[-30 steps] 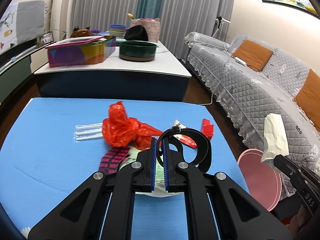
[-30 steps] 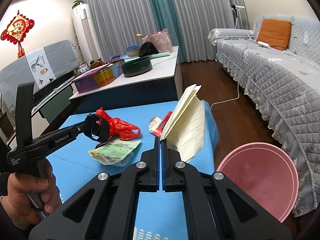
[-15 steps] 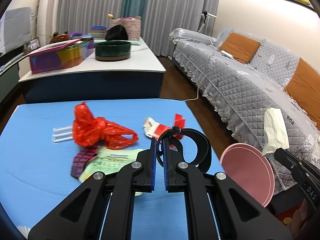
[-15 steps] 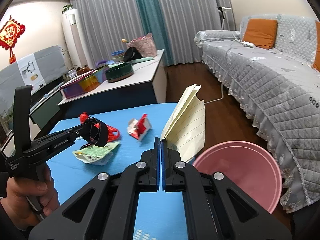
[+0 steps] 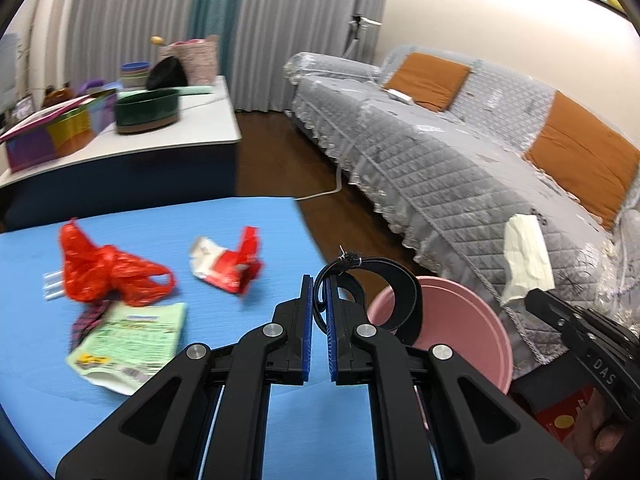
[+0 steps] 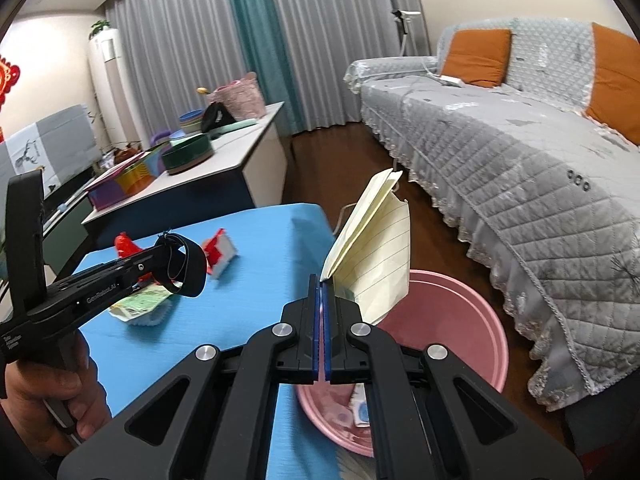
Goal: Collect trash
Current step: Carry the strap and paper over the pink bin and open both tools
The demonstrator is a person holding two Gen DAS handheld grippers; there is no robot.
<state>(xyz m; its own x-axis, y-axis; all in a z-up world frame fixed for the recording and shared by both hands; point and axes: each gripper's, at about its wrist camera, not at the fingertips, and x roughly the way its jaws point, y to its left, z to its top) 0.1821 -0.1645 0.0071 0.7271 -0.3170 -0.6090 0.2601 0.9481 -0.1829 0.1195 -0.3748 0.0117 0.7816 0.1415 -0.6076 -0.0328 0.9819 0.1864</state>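
Observation:
My left gripper [image 5: 318, 286] is shut on a black strap loop [image 5: 404, 296], which hangs past the blue table's [image 5: 224, 216] right edge beside the pink basin [image 5: 472, 320]. My right gripper [image 6: 322, 286] is shut on a folded yellow lined paper [image 6: 376, 248], held above the pink basin [image 6: 460, 320] on the floor. On the table lie a red plastic bag [image 5: 104, 272], a red-and-white wrapper [image 5: 228, 264] and a green packet [image 5: 128, 336]. The right wrist view shows the left gripper [image 6: 164, 246] with the strap [image 6: 188, 268].
A grey quilted sofa [image 5: 460, 152] with orange cushions runs along the right. A white counter [image 5: 120, 140] with boxes and a dark green bowl stands behind the table. Some scraps [image 6: 360, 412] lie in the basin. A plaid piece [image 5: 86, 320] and clear tubes [image 5: 50, 284] sit by the red bag.
Both grippers have swung to the right, from over the table to the basin at its right edge. Each kept its grip, and the trash on the table has slid left in view.

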